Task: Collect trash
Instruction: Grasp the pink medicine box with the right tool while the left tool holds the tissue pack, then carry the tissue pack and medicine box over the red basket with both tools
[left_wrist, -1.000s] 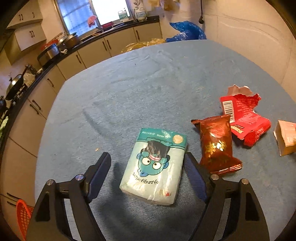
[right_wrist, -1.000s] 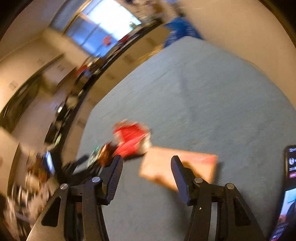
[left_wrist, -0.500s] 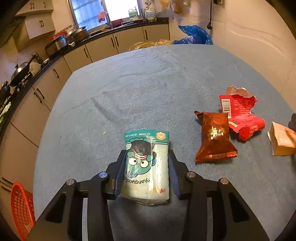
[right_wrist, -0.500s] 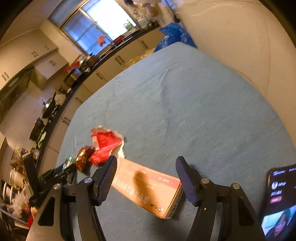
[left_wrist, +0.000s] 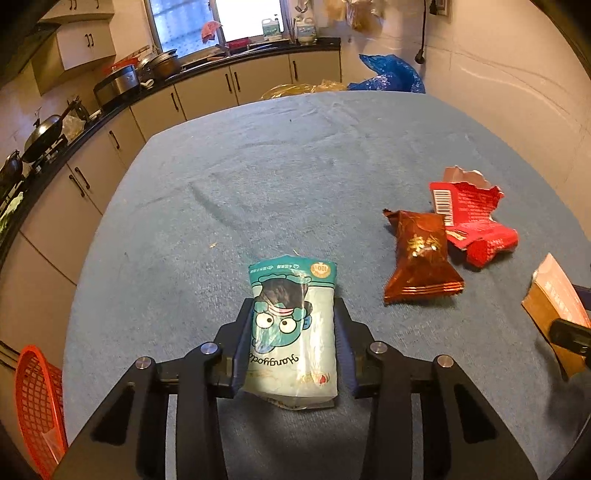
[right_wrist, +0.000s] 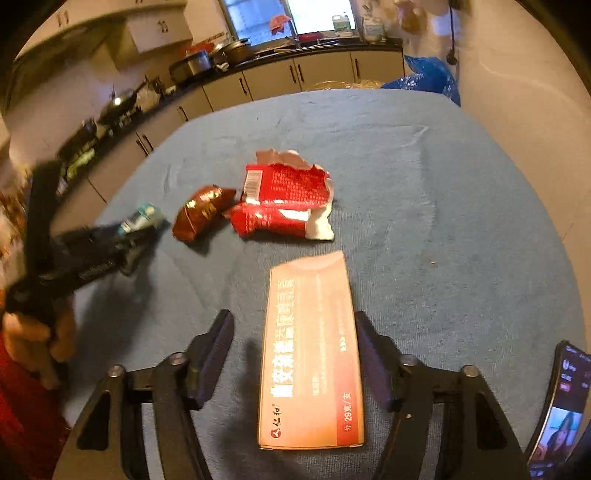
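My left gripper (left_wrist: 293, 314) grips a teal snack packet (left_wrist: 291, 288) with a cartoon face; its jaws are closing, with both pads pressed into the packet's sides. To the right on the blue tablecloth lie a brown wrapper (left_wrist: 421, 254) and a torn red wrapper (left_wrist: 472, 218). In the right wrist view a long orange-pink carton (right_wrist: 310, 350) lies flat, lengthwise between the fingers of my right gripper (right_wrist: 292, 317). Those jaws are closing; the left finger (right_wrist: 214, 343) stands clear of the carton. The red wrapper (right_wrist: 284, 195) and brown wrapper (right_wrist: 199, 214) lie beyond it.
A red mesh basket (left_wrist: 37, 398) stands on the floor off the table's near left edge. A phone with a lit screen (right_wrist: 557, 398) lies at the near right. A blue plastic bag (left_wrist: 391, 74) sits behind the table's far edge. A wall runs along the right, with kitchen cabinets at the left and back.
The left jaws went from wide open around the teal packet to pressed on it. The right gripper swung and rolled until the carton lay lengthwise between its fingers.
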